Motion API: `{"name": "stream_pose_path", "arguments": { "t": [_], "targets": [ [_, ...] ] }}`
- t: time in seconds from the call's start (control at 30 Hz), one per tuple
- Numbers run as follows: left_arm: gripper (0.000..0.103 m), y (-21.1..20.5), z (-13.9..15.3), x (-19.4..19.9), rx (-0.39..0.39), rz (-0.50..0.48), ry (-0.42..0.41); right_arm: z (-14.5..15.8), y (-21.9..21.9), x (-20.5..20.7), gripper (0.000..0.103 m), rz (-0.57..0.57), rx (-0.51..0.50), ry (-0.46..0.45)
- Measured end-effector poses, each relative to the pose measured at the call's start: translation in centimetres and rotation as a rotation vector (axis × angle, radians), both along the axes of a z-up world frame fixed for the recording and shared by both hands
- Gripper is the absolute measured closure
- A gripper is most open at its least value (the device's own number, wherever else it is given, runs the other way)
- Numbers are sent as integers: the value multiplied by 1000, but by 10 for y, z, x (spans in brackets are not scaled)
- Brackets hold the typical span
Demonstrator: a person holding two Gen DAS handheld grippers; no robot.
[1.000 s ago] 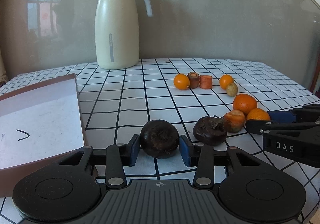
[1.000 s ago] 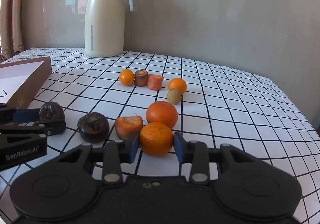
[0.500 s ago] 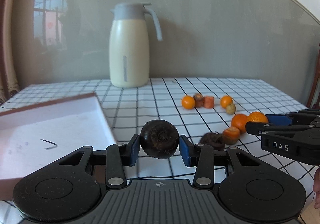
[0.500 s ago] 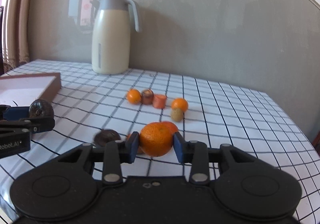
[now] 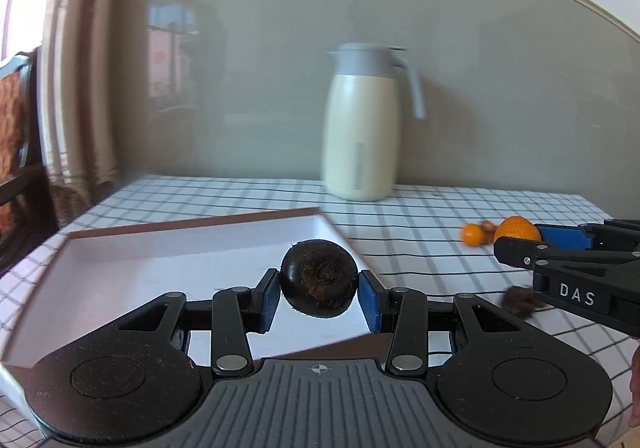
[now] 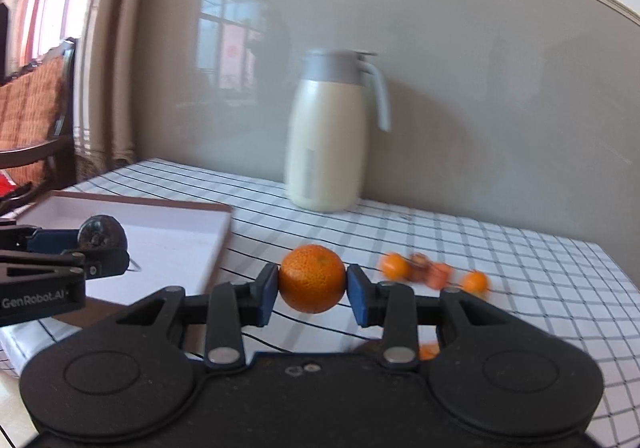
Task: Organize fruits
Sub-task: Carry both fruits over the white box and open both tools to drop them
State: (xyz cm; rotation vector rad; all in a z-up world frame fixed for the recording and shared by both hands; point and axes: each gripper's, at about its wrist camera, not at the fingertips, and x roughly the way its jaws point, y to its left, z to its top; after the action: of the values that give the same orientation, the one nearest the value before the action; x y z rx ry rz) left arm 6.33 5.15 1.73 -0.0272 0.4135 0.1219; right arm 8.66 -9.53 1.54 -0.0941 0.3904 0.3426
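My left gripper [image 5: 319, 296] is shut on a dark brown round fruit [image 5: 318, 278] and holds it in the air above the near right part of a shallow white tray with a brown rim [image 5: 120, 268]. My right gripper [image 6: 312, 294] is shut on an orange [image 6: 312, 278], lifted above the checked tablecloth, just right of the tray [image 6: 176, 236]. In the right wrist view the left gripper [image 6: 100, 248] with the dark fruit [image 6: 102, 236] is at the left. In the left wrist view the right gripper [image 5: 520, 244] with the orange [image 5: 517, 229] is at the right.
A cream jug with a grey lid [image 5: 366, 124] stands at the back of the table [image 6: 520, 268]. Small oranges and other pieces [image 6: 434, 274] lie on the cloth to the right. Another dark fruit [image 5: 518, 300] lies under the right gripper. A chair [image 6: 36, 112] stands left.
Both grippers have lifted their fruits off the table and swung left. The left one, with the dark fruit, is now over the tray. The loose fruits have fallen behind to the right.
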Motion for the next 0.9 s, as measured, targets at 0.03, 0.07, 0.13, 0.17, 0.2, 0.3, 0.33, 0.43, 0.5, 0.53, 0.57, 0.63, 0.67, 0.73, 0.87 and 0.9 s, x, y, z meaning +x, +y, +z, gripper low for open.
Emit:
{"name": "stream_pose_path", "arguments": {
  "t": [0.03,0.07,0.13,0.17,0.2,0.3,0.33,0.43,0.5,0.53,0.57,0.63,0.67,0.73,0.87,0.9],
  "targets": [
    [61,8,0,-2,0,16,0,1,7,0,75,16,5,-4],
    [61,15,0,-4,1,31,1,2,15,0,75,31,7,-7],
    [61,31,-1,-11,4,61,3,2,29,-2,75,58,11,-10],
    [61,38,-3,-13,4,76,8,2,35,-3,75,71,12,-10],
    [61,46,-4,-15,2,91,13,2,43,-2,75,85,12,-7],
    [61,65,-9,-20,6,131,28,-1,60,-4,75,112,13,1],
    [61,72,-11,-20,2,139,38,-2,66,-3,75,119,10,8],
    [61,87,-15,-22,2,165,55,-6,78,-2,75,131,8,14],
    [61,96,-16,-23,-8,174,59,-7,84,-2,75,137,12,22],
    [61,99,-15,-24,-5,182,56,-7,86,-3,75,139,13,19],
    [61,102,-15,-24,-3,190,53,-7,88,-3,75,140,12,15],
    [61,110,-16,-25,-12,200,57,-7,93,-2,75,147,12,16],
    [61,112,-16,-26,-12,207,57,-6,95,-2,75,150,13,14],
    [61,117,-16,-26,-9,217,56,-7,100,-1,75,156,8,16],
    [61,124,-17,-28,-7,239,60,-10,108,1,75,163,-5,24],
    [60,126,-17,-28,-4,248,62,-11,108,1,74,155,-7,21]
  ]
}}
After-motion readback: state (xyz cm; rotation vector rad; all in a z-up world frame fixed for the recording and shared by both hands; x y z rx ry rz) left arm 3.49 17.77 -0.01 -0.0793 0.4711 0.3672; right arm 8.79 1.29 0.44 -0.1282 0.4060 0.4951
